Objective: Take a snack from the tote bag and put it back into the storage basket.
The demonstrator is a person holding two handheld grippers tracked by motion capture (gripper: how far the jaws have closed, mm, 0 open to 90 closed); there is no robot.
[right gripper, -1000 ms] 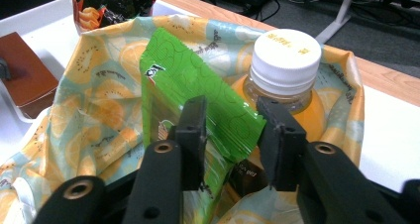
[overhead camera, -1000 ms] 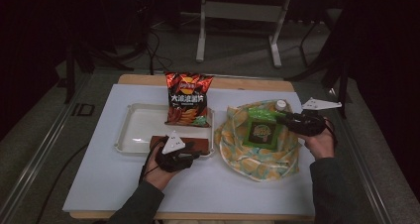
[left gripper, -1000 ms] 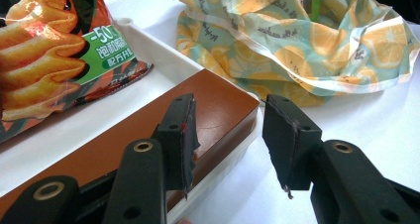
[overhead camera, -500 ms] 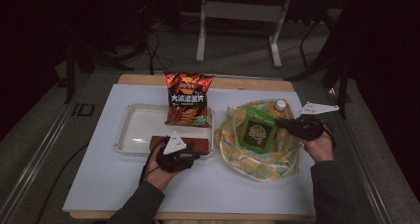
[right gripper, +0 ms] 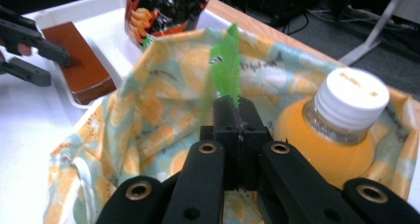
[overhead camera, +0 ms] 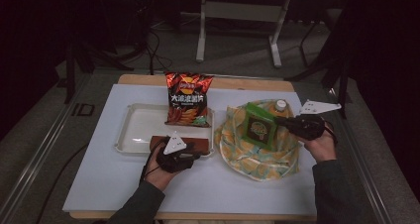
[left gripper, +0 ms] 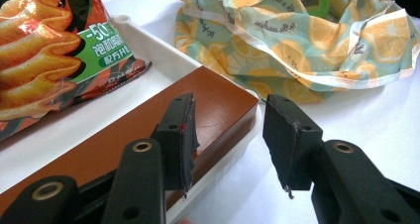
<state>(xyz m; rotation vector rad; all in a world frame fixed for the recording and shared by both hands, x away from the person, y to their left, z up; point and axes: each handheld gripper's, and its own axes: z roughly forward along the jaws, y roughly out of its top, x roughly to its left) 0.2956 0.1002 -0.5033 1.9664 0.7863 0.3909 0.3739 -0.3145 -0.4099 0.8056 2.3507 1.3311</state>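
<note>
A green snack packet (overhead camera: 257,127) stands tilted up out of the lemon-print cloth bag (overhead camera: 247,157). My right gripper (right gripper: 236,110) has just been closing and is now shut on the packet's top edge (right gripper: 227,70), seen from above at the bag's right side (overhead camera: 278,120). An orange juice bottle (right gripper: 341,130) with a white cap sits in the bag beside it. My left gripper (left gripper: 228,135) is open at the end of a brown box (left gripper: 124,144) lying in the white tray (overhead camera: 138,130). One jaw rests over the box, the other outside the tray rim.
A red chips bag (overhead camera: 187,99) leans upright at the tray's far right corner. The white mat (overhead camera: 109,184) covers the wooden table. Metal stand legs and cables lie on the dark floor beyond the table's far edge.
The green packet went from lying flat in the bag to standing tilted up, and the right gripper closed on its edge. The left hand kept still.
</note>
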